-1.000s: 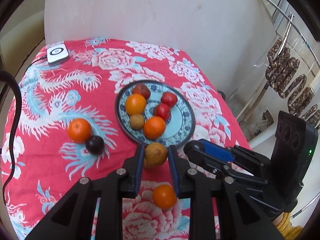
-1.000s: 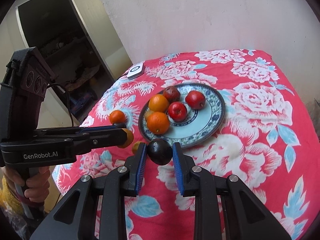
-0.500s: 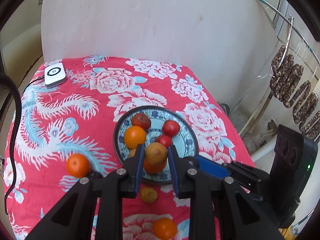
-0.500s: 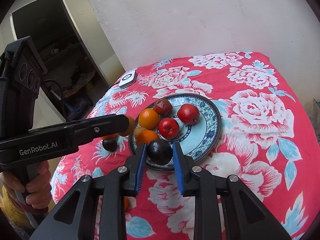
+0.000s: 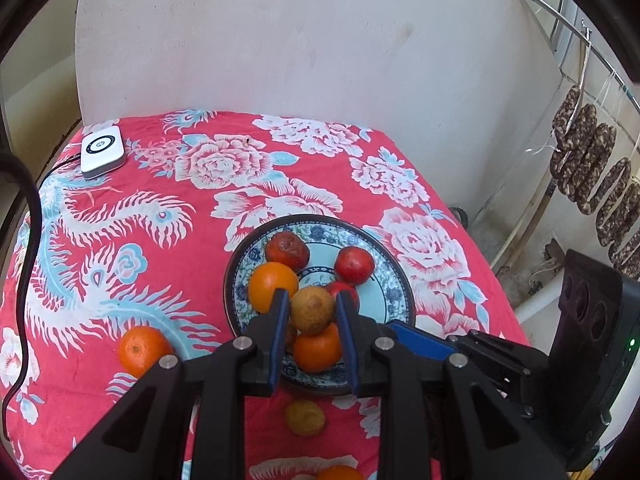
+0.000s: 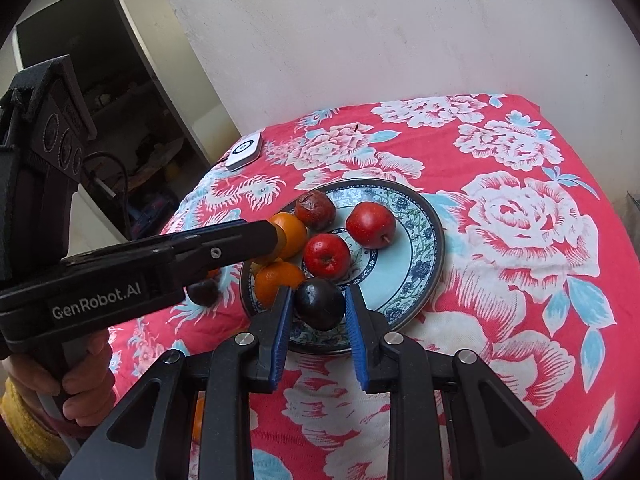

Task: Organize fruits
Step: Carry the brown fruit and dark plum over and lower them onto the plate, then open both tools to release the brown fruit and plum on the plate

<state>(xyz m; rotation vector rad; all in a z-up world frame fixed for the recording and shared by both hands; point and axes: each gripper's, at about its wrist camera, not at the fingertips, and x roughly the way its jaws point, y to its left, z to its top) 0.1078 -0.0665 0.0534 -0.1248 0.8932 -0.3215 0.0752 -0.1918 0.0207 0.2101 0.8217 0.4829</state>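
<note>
My left gripper [image 5: 311, 308] is shut on a brown-yellow fruit [image 5: 312, 309] and holds it above the near part of the blue patterned plate [image 5: 394, 276]. My right gripper [image 6: 318, 304] is shut on a dark plum [image 6: 320, 303] over the plate's near rim [image 6: 434, 240]. The plate holds oranges [image 5: 273, 284], red apples [image 6: 326, 256] and a wrinkled red fruit [image 5: 287, 249]. On the cloth lie an orange [image 5: 144, 350], a small yellow fruit [image 5: 305, 417] and another dark plum [image 6: 203, 292].
A white device [image 5: 101, 151] with a black cable lies at the table's far left corner. A wall stands behind the table. Sausages [image 5: 592, 176] hang on a rail at the right. The table edge drops off at the right.
Both grippers have risen and moved forward with their fruits, from beside the plate's near edge to above the plate.
</note>
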